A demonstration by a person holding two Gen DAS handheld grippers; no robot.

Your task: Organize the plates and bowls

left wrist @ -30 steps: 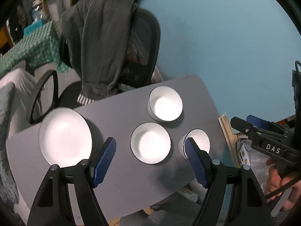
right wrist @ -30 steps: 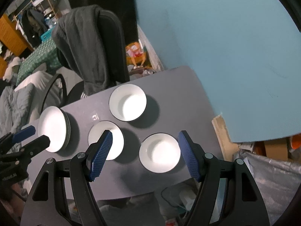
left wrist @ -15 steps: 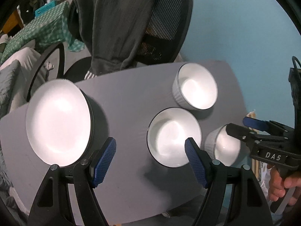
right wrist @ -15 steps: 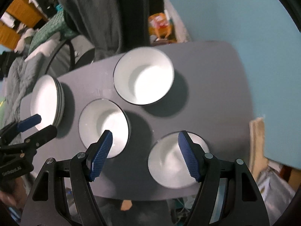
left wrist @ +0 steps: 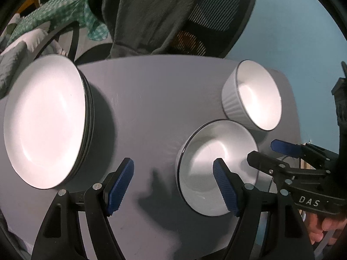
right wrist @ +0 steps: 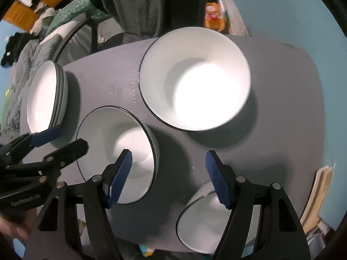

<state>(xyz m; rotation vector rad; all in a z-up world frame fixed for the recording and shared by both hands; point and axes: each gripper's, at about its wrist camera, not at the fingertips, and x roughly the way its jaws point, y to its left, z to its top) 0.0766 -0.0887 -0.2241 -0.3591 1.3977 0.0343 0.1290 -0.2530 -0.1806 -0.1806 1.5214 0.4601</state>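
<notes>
Now both grippers hang over a grey table (left wrist: 151,99) with their jaws apart and nothing between the pads. The left gripper (left wrist: 173,184) points steeply down; its right pad overlaps the near rim of the middle bowl (left wrist: 208,151), while its left pad sits over bare tabletop, so the bowl lies just right of that tool's centre line. The right gripper (right wrist: 168,177) straddles the gap between that same bowl (right wrist: 108,140), under its left pad, and a near-right bowl (right wrist: 201,221), under its right pad. Judging by this, either hand could take the middle bowl with a small sideways shift, though the left looks nearer to closing on its rim.

The plate stack (left wrist: 45,121) stands at the left of the table, well apart from the bowls. The left view shows the ribbed outer wall of the far bowl (left wrist: 251,97); the right view looks into it instead, and alone shows the near-right bowl clearly.
</notes>
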